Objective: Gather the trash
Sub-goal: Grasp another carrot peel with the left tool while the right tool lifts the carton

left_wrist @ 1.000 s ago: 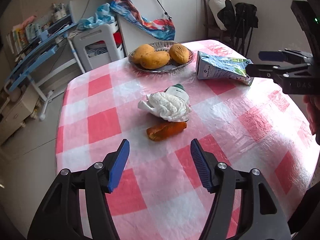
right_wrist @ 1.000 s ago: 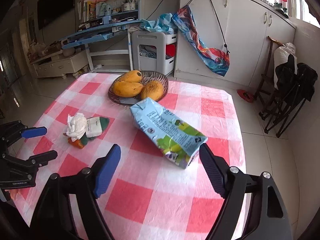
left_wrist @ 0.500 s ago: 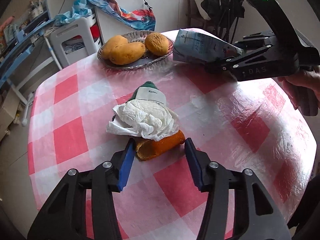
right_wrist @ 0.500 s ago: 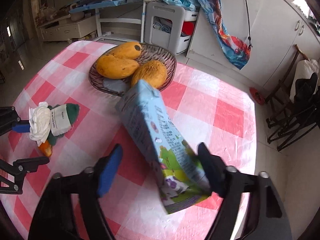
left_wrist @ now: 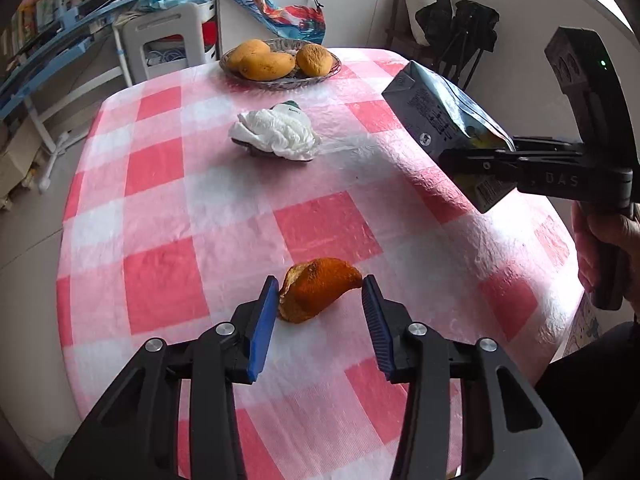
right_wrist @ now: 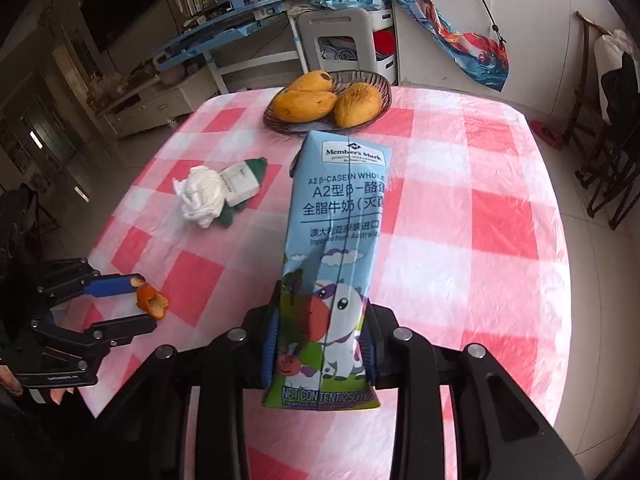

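My left gripper [left_wrist: 319, 294] is shut on an orange peel [left_wrist: 316, 294] and holds it above the pink checked tablecloth [left_wrist: 320, 232]; the peel also shows in the right wrist view [right_wrist: 150, 300]. My right gripper [right_wrist: 322, 332] is shut on a blue milk carton [right_wrist: 336, 248], lifted off the table; the carton shows at the right of the left wrist view [left_wrist: 444, 128]. A crumpled white tissue [left_wrist: 276, 136] lies on a green and white packet [right_wrist: 244, 178] in the middle of the table.
A dish with three mangoes [left_wrist: 280, 62] stands at the table's far edge. Beyond it are a white stool [left_wrist: 168, 40], a blue rack [left_wrist: 48, 60] and white cupboards. Folded chairs [right_wrist: 612, 120] stand at the right.
My left gripper closed on the orange peel and pulled it back and up, away from the tissue. My right gripper gripped the carton and raised it off the table.
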The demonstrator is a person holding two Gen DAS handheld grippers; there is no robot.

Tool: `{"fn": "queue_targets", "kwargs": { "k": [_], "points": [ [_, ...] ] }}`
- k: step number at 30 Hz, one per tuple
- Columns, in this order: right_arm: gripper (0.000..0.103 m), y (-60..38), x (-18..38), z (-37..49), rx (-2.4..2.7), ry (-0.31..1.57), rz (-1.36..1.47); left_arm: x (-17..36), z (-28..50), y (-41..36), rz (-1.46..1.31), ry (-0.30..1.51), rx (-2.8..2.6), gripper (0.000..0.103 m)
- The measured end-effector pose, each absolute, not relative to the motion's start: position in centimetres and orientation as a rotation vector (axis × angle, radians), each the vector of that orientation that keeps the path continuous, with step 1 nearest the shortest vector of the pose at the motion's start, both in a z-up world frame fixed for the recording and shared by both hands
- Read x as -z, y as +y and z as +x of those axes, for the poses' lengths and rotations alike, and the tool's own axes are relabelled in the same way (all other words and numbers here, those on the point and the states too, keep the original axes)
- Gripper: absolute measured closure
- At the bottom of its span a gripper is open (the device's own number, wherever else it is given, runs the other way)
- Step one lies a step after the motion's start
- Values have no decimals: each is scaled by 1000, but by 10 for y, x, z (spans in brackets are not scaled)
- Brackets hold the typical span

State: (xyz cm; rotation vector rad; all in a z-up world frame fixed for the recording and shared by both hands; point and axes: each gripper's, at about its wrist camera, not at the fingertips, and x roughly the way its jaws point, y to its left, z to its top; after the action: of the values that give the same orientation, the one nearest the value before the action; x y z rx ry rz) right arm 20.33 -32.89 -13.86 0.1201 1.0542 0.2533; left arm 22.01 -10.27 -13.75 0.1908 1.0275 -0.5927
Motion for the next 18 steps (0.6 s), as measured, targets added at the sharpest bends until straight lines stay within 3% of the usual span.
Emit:
{"fn": "queue_targets", "kwargs": {
  "k": [13, 14, 17, 18],
  "points": [
    [70, -284, 115, 141, -327, 1001, 184, 125, 175, -62, 8, 1004, 533, 92],
    [70, -284, 114, 139, -326, 995, 194, 121, 176, -62, -3, 982, 526, 88],
    [70, -285, 111, 134, -324, 979, 218, 111, 185, -72, 28, 942, 516, 49],
    [70, -285, 111, 133, -325, 975, 220, 109, 189, -78, 56, 916, 499, 46]
  ]
}}
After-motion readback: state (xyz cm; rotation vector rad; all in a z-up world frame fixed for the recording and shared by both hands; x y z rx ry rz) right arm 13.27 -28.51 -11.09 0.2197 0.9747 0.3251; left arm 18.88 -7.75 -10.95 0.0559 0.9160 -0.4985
